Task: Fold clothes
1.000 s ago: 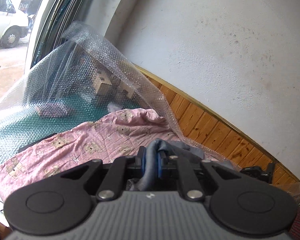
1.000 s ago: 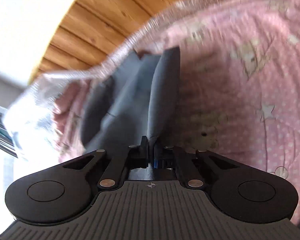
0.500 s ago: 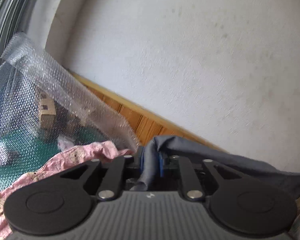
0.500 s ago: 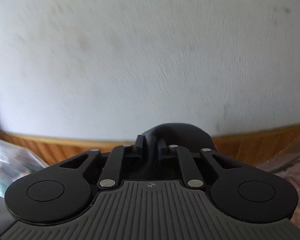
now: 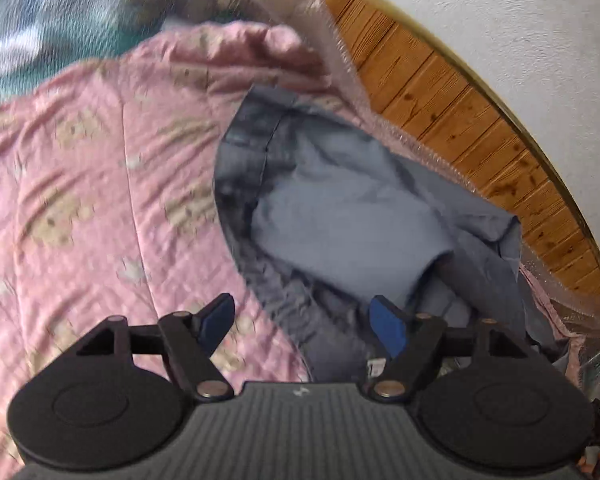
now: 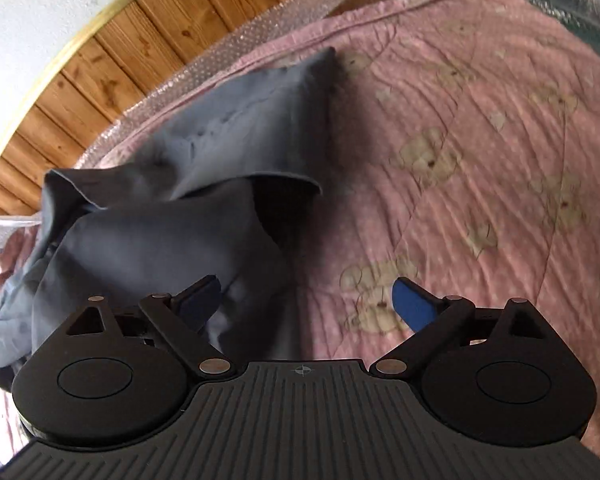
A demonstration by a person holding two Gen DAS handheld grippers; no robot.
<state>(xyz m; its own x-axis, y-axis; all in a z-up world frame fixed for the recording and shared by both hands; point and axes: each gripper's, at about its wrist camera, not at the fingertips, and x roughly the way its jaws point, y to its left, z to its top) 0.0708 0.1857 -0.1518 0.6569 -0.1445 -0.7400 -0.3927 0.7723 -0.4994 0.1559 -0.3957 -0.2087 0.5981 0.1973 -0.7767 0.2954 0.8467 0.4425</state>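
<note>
We see a pink quilted blanket printed with pale bears spread wide across both views, and on it, toward the side nearest the wall, lies a crumpled grey cloth garment. In the right wrist view the same grey garment is heaped in loose folds, one flap lifted and casting a dark shadow beneath it. Behind the blanket runs a band of knotty wooden wall panelling topped by a thin brass-coloured strip, with white plaster wall above. A sheet of clear bubble wrap edges the blanket along the panelling.

Our left tool stands with its blue-padded jaws wide apart, holding nothing; the garment's near edge lies between and below them. Our right tool is likewise spread wide and empty, its left finger over the grey cloth and its right finger over the pink blanket.

A small white tag shows at the garment's edge beside the left tool; its print is too small for us to read. Each tool body carries a small pale emblem, no legible words.
</note>
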